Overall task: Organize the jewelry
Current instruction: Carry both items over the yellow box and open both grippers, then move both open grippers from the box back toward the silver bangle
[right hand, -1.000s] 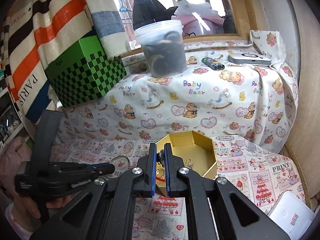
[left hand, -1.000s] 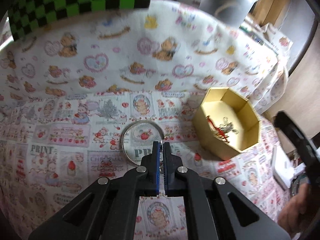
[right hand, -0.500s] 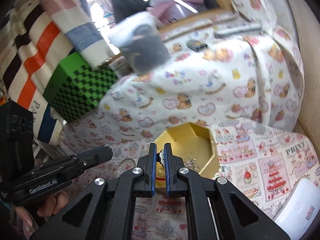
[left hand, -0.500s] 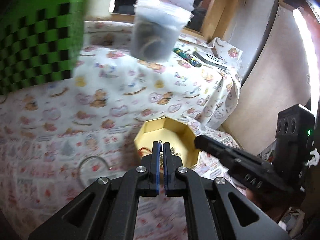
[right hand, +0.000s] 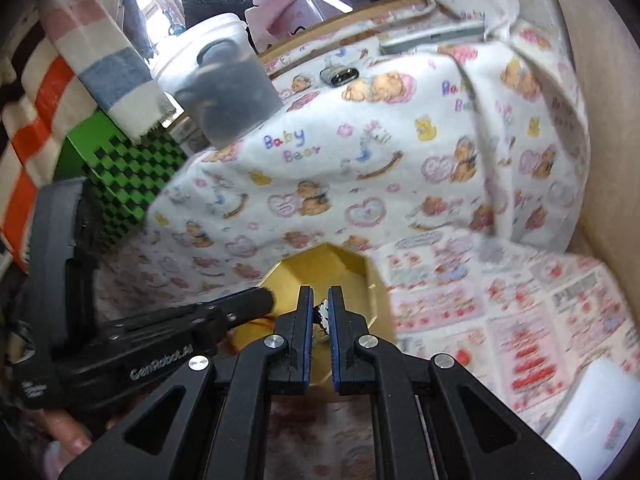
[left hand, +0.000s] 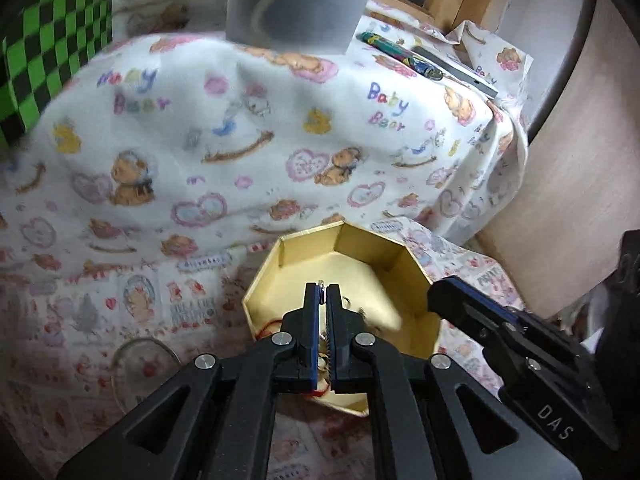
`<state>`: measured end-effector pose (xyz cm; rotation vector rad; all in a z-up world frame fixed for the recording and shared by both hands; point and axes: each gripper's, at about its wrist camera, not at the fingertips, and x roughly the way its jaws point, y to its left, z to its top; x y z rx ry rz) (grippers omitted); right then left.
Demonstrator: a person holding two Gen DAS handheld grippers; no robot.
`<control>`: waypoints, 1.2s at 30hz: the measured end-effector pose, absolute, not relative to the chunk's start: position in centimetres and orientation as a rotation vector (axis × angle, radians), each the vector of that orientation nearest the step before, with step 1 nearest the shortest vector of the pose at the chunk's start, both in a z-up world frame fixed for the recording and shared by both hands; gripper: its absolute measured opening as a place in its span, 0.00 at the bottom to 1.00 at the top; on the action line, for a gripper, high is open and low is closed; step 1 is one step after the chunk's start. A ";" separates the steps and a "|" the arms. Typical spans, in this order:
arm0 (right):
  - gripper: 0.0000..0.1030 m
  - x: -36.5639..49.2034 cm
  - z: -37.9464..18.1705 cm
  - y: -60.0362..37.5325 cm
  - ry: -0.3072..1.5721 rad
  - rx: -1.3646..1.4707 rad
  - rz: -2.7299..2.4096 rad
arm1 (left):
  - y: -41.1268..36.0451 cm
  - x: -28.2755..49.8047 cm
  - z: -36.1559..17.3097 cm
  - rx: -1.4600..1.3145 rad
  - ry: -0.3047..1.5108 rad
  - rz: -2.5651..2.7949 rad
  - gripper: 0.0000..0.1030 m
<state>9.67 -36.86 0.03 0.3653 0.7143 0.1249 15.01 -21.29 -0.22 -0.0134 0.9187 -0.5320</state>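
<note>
A gold octagonal box (left hand: 360,256) stands open on the printed cloth; it also shows in the right wrist view (right hand: 320,272). My left gripper (left hand: 322,292) is shut on a thin silver chain (left hand: 321,285) and hangs over the box. Red string and small jewelry (left hand: 272,326) lie on the box floor. My right gripper (right hand: 321,300) is shut on a small white-and-silver charm (right hand: 323,312) above the box's near rim. Each gripper appears in the other's view, the right one (left hand: 460,300) and the left one (right hand: 256,300), both at the box.
A silver bangle (left hand: 140,356) lies on the cloth left of the box. A green checkered box (left hand: 44,52) and a frosted plastic tub (left hand: 296,0) stand on the raised shelf behind. A lighter (left hand: 400,54) and a white device (right hand: 432,38) lie there. A white case (right hand: 592,412) lies at right.
My left gripper lifted away from the bangle and swung right over the gold box with the chain. My right gripper moved closer to the box and its jaws stand slightly wider on the charm.
</note>
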 end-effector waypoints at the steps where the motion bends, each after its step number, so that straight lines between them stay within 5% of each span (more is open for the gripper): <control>1: 0.08 9.8 -0.2 -36.9 0.718 0.366 0.123 | -21.4 15.2 -0.2 -0.014 0.920 -0.531 0.02; 6: 0.08 9.9 -0.5 -36.9 0.713 0.357 0.131 | -21.8 16.5 -0.5 -0.011 0.941 -0.516 0.05; 12: 0.10 9.7 0.0 -36.4 0.696 0.325 0.131 | -20.3 15.2 1.0 0.014 0.859 -0.487 0.36; 14: 0.22 9.5 0.2 -36.3 0.676 0.325 0.129 | -19.1 14.3 2.1 0.029 0.800 -0.445 0.46; 16: 0.44 9.1 0.7 -36.1 0.651 0.307 0.125 | -17.5 13.4 3.0 0.018 0.751 -0.416 0.53; 26: 0.46 7.3 2.5 -33.9 0.582 0.226 0.141 | -10.3 6.9 6.3 0.031 0.606 -0.359 0.63; 30: 0.54 6.6 2.8 -32.8 0.549 0.192 0.163 | -8.0 4.9 6.7 0.040 0.524 -0.247 0.82; 36: 0.57 6.8 2.3 -32.8 0.558 0.188 0.148 | -5.5 3.8 5.9 -0.011 0.496 -0.241 0.97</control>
